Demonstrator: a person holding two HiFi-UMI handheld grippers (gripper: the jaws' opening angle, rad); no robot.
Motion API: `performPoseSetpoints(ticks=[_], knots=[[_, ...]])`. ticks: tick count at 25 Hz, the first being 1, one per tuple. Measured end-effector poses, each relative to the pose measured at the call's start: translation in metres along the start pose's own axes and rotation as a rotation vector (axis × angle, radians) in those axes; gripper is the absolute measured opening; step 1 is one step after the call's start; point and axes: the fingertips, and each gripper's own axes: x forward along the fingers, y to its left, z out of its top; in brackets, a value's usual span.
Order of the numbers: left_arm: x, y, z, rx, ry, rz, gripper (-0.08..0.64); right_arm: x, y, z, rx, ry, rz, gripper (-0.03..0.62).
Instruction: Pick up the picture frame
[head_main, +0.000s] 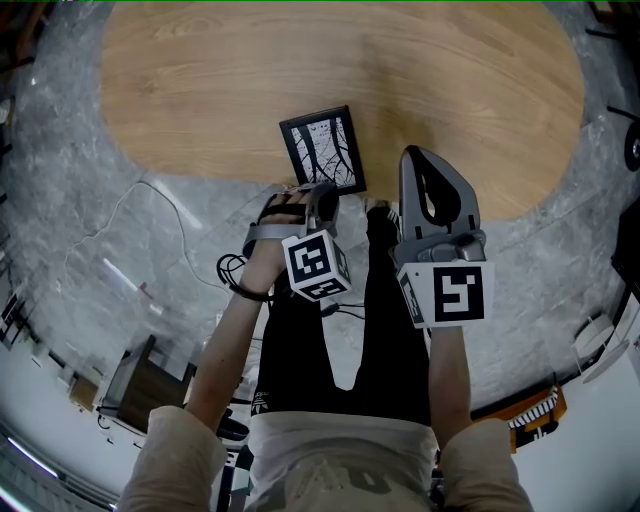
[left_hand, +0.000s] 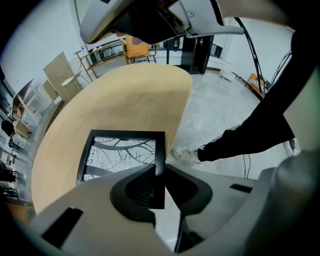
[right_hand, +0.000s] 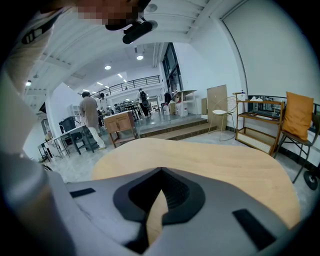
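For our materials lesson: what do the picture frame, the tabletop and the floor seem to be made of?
The picture frame has a black matte border, perhaps painted wood or plastic. The tabletop looks like light wood or laminate, with visible grain. The floor looks like grey veined stone or tile.

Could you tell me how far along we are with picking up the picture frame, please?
Done: the left gripper is clamped on one edge of the black rectangular picture frame with a branch print. In hand: securing that grip. Left: the lift, as the frame seems to lie flat on the oval wooden table. The right gripper is shut, empty.
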Motion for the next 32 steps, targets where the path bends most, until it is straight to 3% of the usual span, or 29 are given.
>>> performPoseSetpoints(ticks=[9,15,20,26,32], knots=[[-0.007,0.006,0.008,-0.054,0.002,-0.026,0.071,-0.002,-0.004,0.014,-0.005,-0.025,-0.012,0.005],[-0.019,0.046,0.022,-0.132,-0.037,0.027,0.071,-0.006,-0.005,0.032,-0.011,-0.038,-0.021,0.005],[-0.064,0.089,0.054,-0.262,-0.156,0.057,0.071,-0.014,-0.005,0.072,-0.038,-0.074,-0.036,0.005],[-0.165,0.158,0.107,-0.373,-0.328,0.161,0.071,-0.042,-0.011,0.169,-0.055,-0.176,-0.118,0.005],[-0.297,0.212,0.139,-0.656,-0.545,0.278,0.071,-0.095,-0.004,0.264,-0.017,-0.263,-0.154,0.005]])
